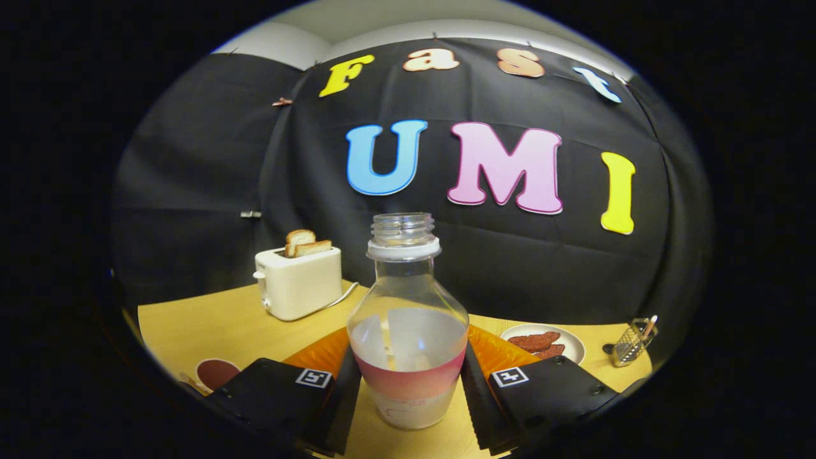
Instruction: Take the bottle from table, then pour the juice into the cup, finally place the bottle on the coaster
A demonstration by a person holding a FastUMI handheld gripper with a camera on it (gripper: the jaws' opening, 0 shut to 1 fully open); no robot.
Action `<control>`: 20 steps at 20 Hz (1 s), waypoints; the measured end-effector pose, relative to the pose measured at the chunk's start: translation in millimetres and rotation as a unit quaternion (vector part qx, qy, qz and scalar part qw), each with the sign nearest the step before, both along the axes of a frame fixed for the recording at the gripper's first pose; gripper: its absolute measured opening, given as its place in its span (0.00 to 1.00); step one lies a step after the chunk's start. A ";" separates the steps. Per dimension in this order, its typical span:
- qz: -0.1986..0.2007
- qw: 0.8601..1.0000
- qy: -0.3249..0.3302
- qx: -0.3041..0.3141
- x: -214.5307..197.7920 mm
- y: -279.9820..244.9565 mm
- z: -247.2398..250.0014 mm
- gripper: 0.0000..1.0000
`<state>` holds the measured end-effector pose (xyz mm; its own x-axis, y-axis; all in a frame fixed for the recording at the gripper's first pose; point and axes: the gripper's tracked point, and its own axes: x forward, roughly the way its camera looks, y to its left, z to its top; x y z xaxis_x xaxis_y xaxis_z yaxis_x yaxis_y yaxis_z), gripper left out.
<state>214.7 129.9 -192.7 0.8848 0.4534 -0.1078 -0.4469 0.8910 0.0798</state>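
We see the clear plastic bottle (408, 319), uncapped, with a pink label band, upright between our gripper (408, 398) fingers, its long axis vertical and mouth pointing up. Both fingers press its sides. A cream toaster (298, 282) stands beyond the fingers.

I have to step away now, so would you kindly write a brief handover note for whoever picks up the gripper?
Gripper: fingers sit on either side of the bottle, apparently pressing its lower body; treat it as gripped, but check.
Bottle: upright, uncapped, between the fingers, over the table; whether it is lifted I cannot tell.
Round dark-red item beyond the left finger: cup or coaster, unclear.
Also on the table: toaster with toast, plate of food, small grater.
Done: bottle grasped.
Left: pour into the cup, set the bottle on the coaster.
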 end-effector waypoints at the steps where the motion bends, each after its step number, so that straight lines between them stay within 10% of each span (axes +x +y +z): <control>1: -0.009 1.000 0.013 0.014 9.5 -1.0 -9.0 0.75; 20: -0.009 1.000 0.020 0.009 22.5 9.0 -87.8 0.76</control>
